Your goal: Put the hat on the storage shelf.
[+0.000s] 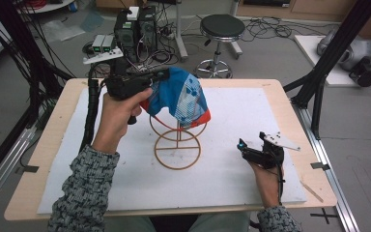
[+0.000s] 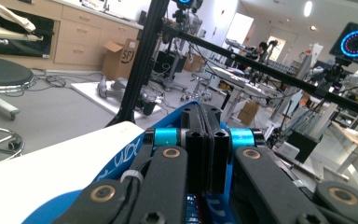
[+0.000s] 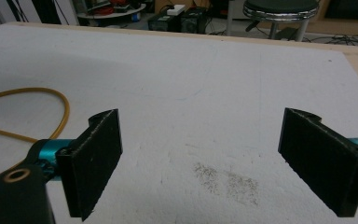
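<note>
While I pinch the cap [image 1: 181, 96] with my left gripper [image 1: 162, 75], it sits on the stand [image 1: 178, 140].
Right gripper [image 3: 200, 163] spread, idle beside stand; snagged fabric could tip it.

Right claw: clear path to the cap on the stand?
Probably yes. The right claw rests open on the mat, with bare mat between it and the stand. The left claw already pinches the cap.

High view overhead, facing forward, gripper views close, sharing white mat [image 1: 232, 121]
</note>
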`<state>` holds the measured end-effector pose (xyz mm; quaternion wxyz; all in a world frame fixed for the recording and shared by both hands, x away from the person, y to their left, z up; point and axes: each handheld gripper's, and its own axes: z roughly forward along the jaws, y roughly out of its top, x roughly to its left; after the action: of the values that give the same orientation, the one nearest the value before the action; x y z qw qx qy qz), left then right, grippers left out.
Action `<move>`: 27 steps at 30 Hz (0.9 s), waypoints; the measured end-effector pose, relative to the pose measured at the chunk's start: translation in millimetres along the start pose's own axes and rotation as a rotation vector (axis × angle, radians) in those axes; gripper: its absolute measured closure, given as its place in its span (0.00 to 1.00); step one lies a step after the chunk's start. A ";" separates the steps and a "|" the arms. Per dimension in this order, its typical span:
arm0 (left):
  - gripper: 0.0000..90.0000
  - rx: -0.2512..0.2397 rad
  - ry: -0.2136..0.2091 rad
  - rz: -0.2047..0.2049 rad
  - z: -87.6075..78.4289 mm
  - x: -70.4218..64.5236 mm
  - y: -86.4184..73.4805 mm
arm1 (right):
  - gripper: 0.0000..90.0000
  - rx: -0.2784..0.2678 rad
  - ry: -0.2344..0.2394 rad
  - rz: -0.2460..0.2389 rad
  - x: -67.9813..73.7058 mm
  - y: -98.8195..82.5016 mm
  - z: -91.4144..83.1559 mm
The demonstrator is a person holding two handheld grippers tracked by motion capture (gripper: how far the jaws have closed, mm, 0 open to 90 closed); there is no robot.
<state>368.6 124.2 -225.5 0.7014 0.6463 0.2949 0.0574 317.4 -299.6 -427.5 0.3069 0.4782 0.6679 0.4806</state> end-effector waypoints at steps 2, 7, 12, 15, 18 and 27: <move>0.98 0.001 -0.006 0.006 -1.0 -0.8 -2.7 | 0.14 0.001 0.000 0.000 0.0 0.0 0.0; 0.98 0.003 -0.016 0.010 -2.8 -3.2 -10.1 | 0.14 0.004 0.000 -0.002 0.0 -0.2 0.4; 0.98 0.007 -0.019 0.010 -4.1 -5.8 -19.2 | 0.14 0.006 0.003 0.002 0.6 -0.2 0.4; 0.98 0.009 -0.023 0.011 -4.5 -6.3 -22.0 | 0.14 0.007 0.005 0.001 0.5 -0.2 0.7; 0.98 0.002 -0.024 0.005 -5.1 -6.8 -25.3 | 0.14 0.008 0.007 0.000 0.5 -0.2 0.8; 0.99 -0.017 -0.041 -0.032 -5.2 -10.1 -27.8 | 0.14 0.014 0.009 0.001 0.7 -0.4 1.8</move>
<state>349.5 119.7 -248.2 0.7136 0.6366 0.2903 0.0354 318.6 -298.4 -428.4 0.3004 0.4786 0.6722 0.4783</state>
